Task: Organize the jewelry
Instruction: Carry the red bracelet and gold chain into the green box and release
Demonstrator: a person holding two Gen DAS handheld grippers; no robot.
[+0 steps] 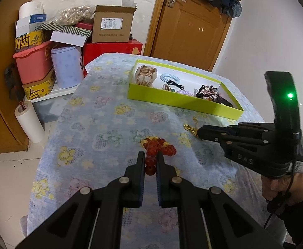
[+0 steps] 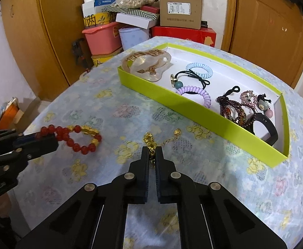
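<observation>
Jewelry lies in two places: part of it sorted in a lime-green tray (image 2: 192, 112) at the far side of the bench (image 2: 110, 108), part of it loose on the flowered cloth nearer the grippers; inside the tray, from left to right in the right wrist view, sit a translucent hair claw (image 2: 146, 64), a pale blue coil hair tie (image 2: 200, 69), a black elastic with a teal bead (image 2: 189, 78), a lilac coil hair tie (image 2: 195, 93), a tangle of dark beaded bracelets (image 2: 234, 110) and a black band (image 2: 267, 129) at the right end. Outside the tray a red bead bracelet (image 2: 78, 139) with gold charms rests on the cloth; the left gripper (image 1: 150, 157) is clenched on it, red beads showing between its fingers; in the right wrist view that same gripper comes in from the left edge onto the bracelet's near loop. A gold chain (image 2: 153, 145) lies just in front of the tray's near wall, apart from it; the right gripper (image 2: 152, 152) is clamped on one end of the chain, links visible between the pads, the rest trailing toward a small gold pendant (image 2: 177, 132). A hand (image 1: 282, 188) holds the right gripper's handle; beyond the bench stand stacked boxes (image 1: 112, 25), a pink tub (image 1: 33, 62) and a wooden door (image 1: 192, 27).
</observation>
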